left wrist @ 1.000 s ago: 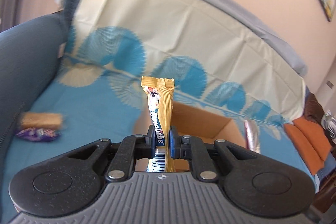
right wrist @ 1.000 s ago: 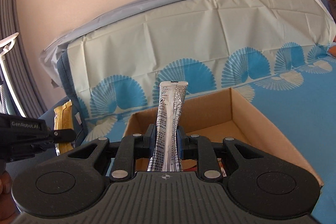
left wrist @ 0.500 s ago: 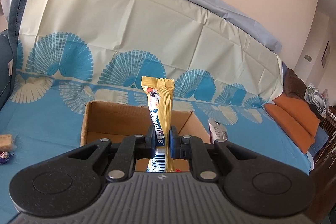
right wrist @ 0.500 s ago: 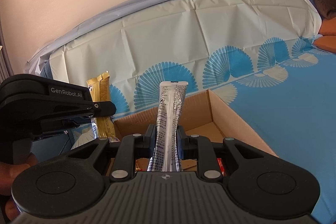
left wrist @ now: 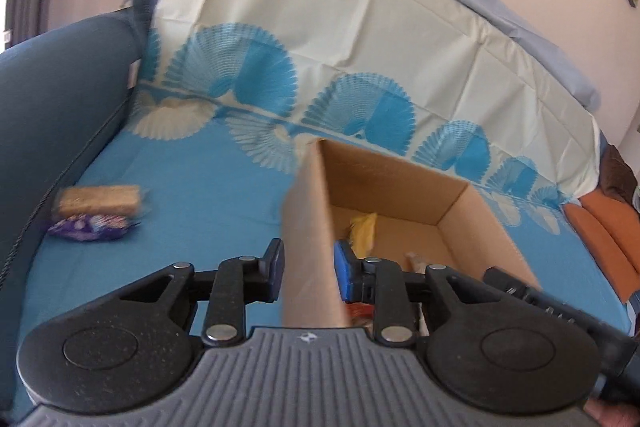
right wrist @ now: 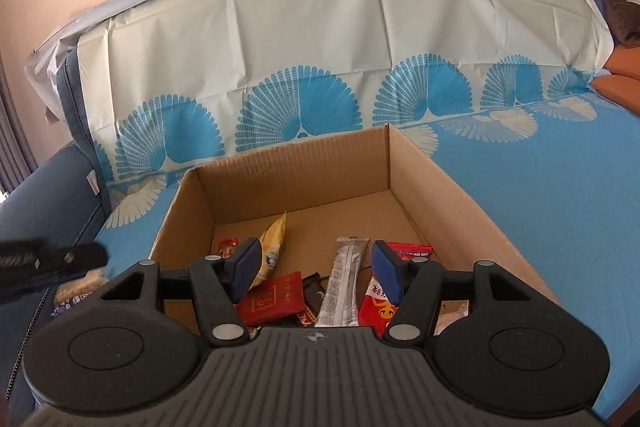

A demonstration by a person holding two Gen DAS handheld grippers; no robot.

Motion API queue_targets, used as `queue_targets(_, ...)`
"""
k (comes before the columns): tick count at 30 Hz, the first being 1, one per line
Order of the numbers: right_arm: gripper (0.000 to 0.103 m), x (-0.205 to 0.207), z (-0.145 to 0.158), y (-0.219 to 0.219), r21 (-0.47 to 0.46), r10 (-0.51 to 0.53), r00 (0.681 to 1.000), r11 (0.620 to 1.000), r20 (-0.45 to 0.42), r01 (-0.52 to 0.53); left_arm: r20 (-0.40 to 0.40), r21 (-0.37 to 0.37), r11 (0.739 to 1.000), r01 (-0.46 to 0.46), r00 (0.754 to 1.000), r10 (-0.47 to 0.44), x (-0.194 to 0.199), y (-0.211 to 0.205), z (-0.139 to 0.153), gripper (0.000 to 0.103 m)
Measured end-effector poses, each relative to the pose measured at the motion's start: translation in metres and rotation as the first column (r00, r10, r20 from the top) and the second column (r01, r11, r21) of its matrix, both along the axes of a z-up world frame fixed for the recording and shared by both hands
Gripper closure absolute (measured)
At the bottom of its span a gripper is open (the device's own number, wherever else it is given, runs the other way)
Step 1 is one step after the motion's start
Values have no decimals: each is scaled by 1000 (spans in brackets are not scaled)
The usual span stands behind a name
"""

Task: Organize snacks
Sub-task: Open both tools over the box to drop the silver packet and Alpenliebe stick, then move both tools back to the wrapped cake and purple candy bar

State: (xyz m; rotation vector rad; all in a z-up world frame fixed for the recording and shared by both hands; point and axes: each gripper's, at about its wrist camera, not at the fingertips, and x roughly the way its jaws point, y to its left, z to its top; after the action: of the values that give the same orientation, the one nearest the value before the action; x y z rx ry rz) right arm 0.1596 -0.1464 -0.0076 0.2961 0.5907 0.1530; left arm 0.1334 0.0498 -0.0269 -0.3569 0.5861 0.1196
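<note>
The cardboard box [right wrist: 460,195] sits on the blue cloth and holds several snacks. My right gripper [right wrist: 316,269] hangs over its near end with jaws opening. The silver stick pack [right wrist: 344,279] lies loose in the box below them, touching neither pad. The yellow bar [right wrist: 272,247] leans in the box, also seen as the yellow bar [left wrist: 364,231]. My left gripper [left wrist: 310,269] is opening too and holds nothing; the left wall of the box [left wrist: 308,227] shows between its fingers. Left of the box lie a wafer bar [left wrist: 98,201] and a purple packet [left wrist: 88,227].
Red packets [right wrist: 276,297] and a dark one lie on the box floor. A dark blue sofa arm [left wrist: 60,99] rises at the left, a cloth-covered backrest [right wrist: 320,39] behind, and orange cushions [left wrist: 604,227] at the right. The left gripper's tip [right wrist: 52,259] shows beside the box.
Both grippers have let go: the silver stick and the yellow bar now lie in the box. The left gripper has swung down and left, over the box's left wall.
</note>
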Motion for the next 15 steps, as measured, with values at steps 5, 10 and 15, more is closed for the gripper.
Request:
queue_targets(5,41,-13,12,23,23,92,992,995,83,-94,-74,32,993,-112,991,114,-45,65,-19,89)
queue_targets(10,58,-35,31,58,53,259,941,960,220,-276,-79,66,987,-147,985,152,-49,105,-16,89)
queue_targets(15,59,-51,39,99,56,417,873,895,251,-444,-83,148,985,-91,991,104,-4,122,-7,85)
